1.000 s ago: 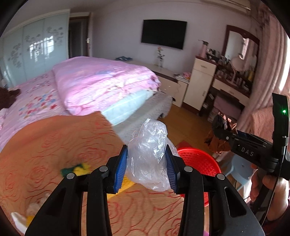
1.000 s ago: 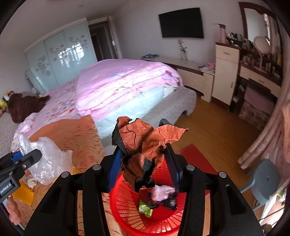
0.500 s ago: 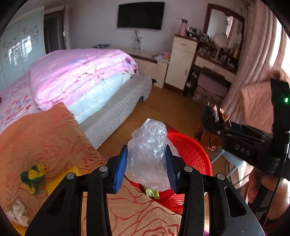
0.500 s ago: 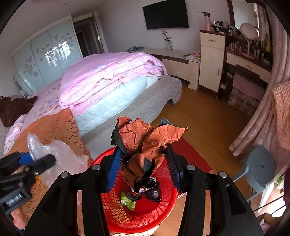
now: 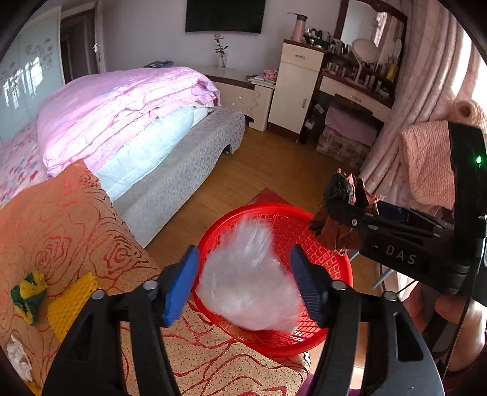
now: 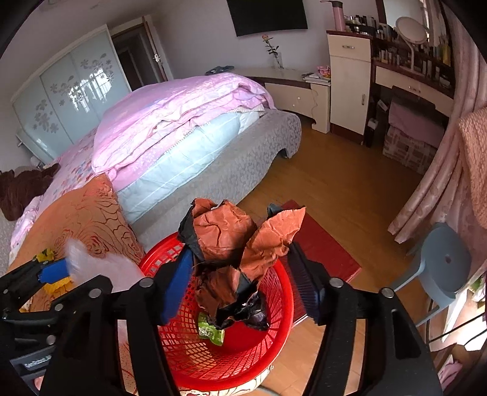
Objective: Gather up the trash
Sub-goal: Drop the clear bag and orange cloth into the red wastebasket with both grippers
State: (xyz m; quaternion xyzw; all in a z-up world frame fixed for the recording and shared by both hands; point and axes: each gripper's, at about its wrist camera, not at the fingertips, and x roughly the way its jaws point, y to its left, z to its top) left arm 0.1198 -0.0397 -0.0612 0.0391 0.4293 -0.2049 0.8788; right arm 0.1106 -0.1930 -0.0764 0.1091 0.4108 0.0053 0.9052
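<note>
1. Left gripper: its blue-padded fingers stand wide apart. A clear plastic bag, blurred, sits between them with a gap on each side, over the near rim of the red basket.
2. Right gripper: its fingers are spread apart. A crumpled brown-and-black wrapper lies between them; it touches the left pad, and a gap shows beside the right one. Whether it hangs loose cannot be told.
3. Red basket, right wrist view: directly below the wrapper. Inside lie a small green packet and dark crumpled scraps.
4. Orange rose-patterned cover: borders the basket on the left. On it rest a yellow mesh piece, a green-and-yellow wad and a white scrap, all well apart from the basket.
5. Bed: stands behind the basket, with a folded pink quilt on top.
6. Wooden floor: carries a red mat just behind the basket and a grey stool to the right.
7. Far wall: a television, a white cabinet and a dressing table crowded with bottles.
8. Pink curtain: hangs at the right edge.
</note>
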